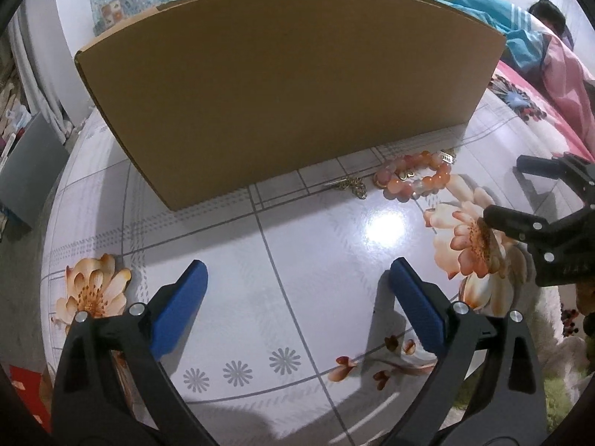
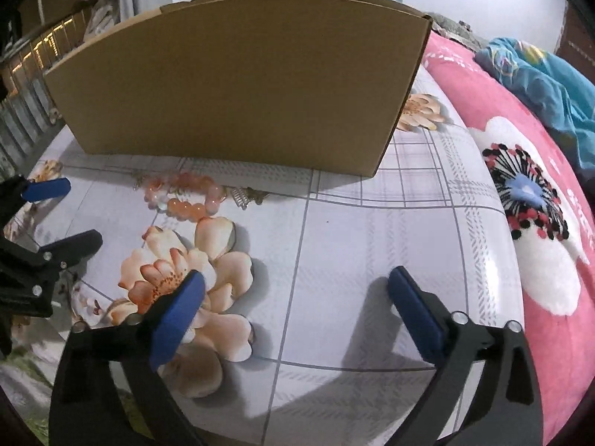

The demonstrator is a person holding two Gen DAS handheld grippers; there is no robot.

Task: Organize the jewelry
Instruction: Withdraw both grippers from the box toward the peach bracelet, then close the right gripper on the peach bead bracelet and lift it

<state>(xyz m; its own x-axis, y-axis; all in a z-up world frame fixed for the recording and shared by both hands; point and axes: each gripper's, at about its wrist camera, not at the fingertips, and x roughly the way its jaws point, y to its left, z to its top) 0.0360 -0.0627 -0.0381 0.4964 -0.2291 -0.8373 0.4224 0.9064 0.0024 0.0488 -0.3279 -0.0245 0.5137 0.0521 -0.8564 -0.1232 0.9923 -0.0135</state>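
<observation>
Your left hand-held gripper (image 1: 299,278) and right hand-held gripper (image 2: 297,290) both stand spread wide over the tabletop (image 1: 316,260), with nothing between the jaws. The bracelet (image 1: 414,178) lies beside a chain (image 1: 351,186), just in front of the box (image 1: 282,85).

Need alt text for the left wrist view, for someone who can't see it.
The open, empty left gripper hovers over a floral tablecloth. Ahead, a pink bead bracelet and gold chain lie before a cardboard box; the right gripper enters at right.
</observation>
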